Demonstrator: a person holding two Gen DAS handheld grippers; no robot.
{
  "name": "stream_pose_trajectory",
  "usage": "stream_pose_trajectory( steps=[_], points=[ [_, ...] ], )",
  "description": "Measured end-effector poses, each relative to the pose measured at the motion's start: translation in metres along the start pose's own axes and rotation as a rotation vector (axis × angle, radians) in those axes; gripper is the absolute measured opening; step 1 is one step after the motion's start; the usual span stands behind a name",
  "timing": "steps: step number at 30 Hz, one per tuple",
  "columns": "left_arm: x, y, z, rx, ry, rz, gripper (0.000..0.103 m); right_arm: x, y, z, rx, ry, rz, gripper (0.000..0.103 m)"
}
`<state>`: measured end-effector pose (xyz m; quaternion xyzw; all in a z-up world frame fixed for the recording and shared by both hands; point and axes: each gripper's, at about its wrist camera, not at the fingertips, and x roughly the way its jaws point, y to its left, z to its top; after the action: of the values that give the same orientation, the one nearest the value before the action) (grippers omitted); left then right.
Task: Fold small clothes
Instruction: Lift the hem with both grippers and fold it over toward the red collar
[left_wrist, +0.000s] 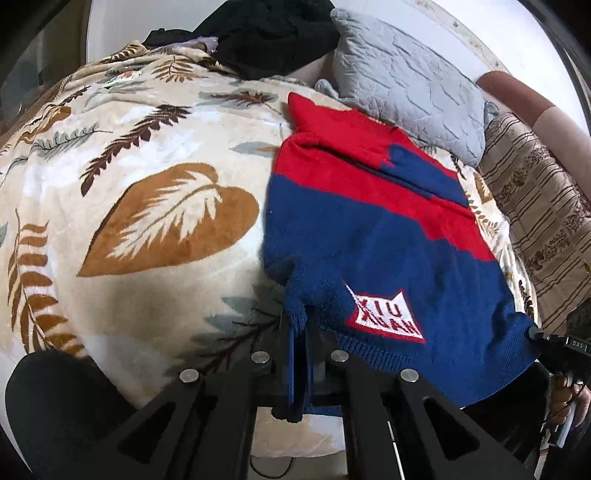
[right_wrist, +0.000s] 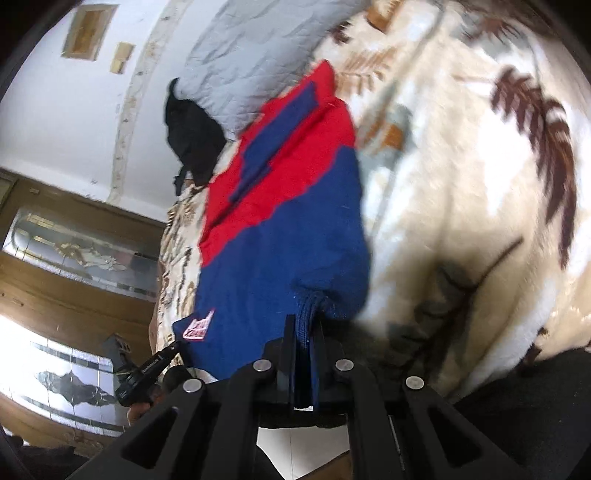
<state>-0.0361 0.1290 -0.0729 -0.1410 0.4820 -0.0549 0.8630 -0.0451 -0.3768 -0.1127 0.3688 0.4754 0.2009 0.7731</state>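
A small knitted sweater (left_wrist: 369, 240), navy below and red above, lies spread on a leaf-print blanket (left_wrist: 147, 184). A white and red patch (left_wrist: 388, 317) sits near its ribbed hem. My left gripper (left_wrist: 301, 325) is shut on the hem's left corner, and the navy knit bunches between its fingers. At the far right of this view, my right gripper (left_wrist: 535, 334) pinches the other hem corner. In the right wrist view, the right gripper (right_wrist: 304, 328) is shut on a fold of the sweater (right_wrist: 288, 236), and the left gripper (right_wrist: 170, 349) shows at the lower left.
A grey quilted pillow (left_wrist: 406, 81) lies just beyond the sweater's red end. Dark clothes (left_wrist: 266, 33) are heaped at the back. A striped brown cover (left_wrist: 535, 206) runs along the right. A wooden cabinet with glass panels (right_wrist: 74, 251) stands past the bed.
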Motion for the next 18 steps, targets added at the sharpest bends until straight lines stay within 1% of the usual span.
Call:
stream_pose_trajectory(
  steps=[3, 5, 7, 10, 11, 12, 14, 15, 16, 17, 18],
  points=[
    [-0.008, -0.001, 0.005, -0.012, -0.023, -0.022, 0.004, 0.002, 0.004, 0.002, -0.013, 0.008, 0.011, 0.006],
    [-0.013, -0.006, 0.013, 0.002, -0.041, -0.031, 0.004, 0.003, 0.006, 0.005, -0.021, 0.016, 0.023, 0.006],
    [-0.019, -0.013, 0.028, 0.025, -0.072, -0.049, 0.004, 0.001, 0.013, 0.014, -0.039, 0.013, 0.035, 0.006],
    [-0.025, -0.022, 0.065, 0.038, -0.129, -0.105, 0.004, -0.005, 0.032, 0.047, -0.084, -0.014, 0.071, 0.006],
    [-0.024, -0.025, 0.082, 0.039, -0.148, -0.125, 0.004, -0.005, 0.038, 0.061, -0.099, -0.026, 0.080, 0.006],
    [-0.021, -0.029, 0.106, 0.042, -0.181, -0.147, 0.004, -0.006, 0.043, 0.075, -0.110, -0.043, 0.089, 0.006],
    [-0.015, -0.036, 0.140, 0.046, -0.225, -0.157, 0.004, -0.004, 0.056, 0.120, -0.138, -0.102, 0.102, 0.006],
    [-0.007, -0.042, 0.169, 0.052, -0.271, -0.157, 0.005, -0.003, 0.062, 0.140, -0.148, -0.133, 0.105, 0.006],
    [0.002, -0.044, 0.188, 0.052, -0.301, -0.147, 0.005, 0.000, 0.067, 0.167, -0.149, -0.176, 0.114, 0.006],
    [0.017, -0.044, 0.209, 0.039, -0.326, -0.122, 0.008, 0.006, 0.070, 0.196, -0.137, -0.214, 0.117, 0.006],
    [0.032, -0.042, 0.224, 0.031, -0.339, -0.105, 0.016, 0.014, 0.071, 0.217, -0.127, -0.239, 0.109, 0.006]
  ],
)
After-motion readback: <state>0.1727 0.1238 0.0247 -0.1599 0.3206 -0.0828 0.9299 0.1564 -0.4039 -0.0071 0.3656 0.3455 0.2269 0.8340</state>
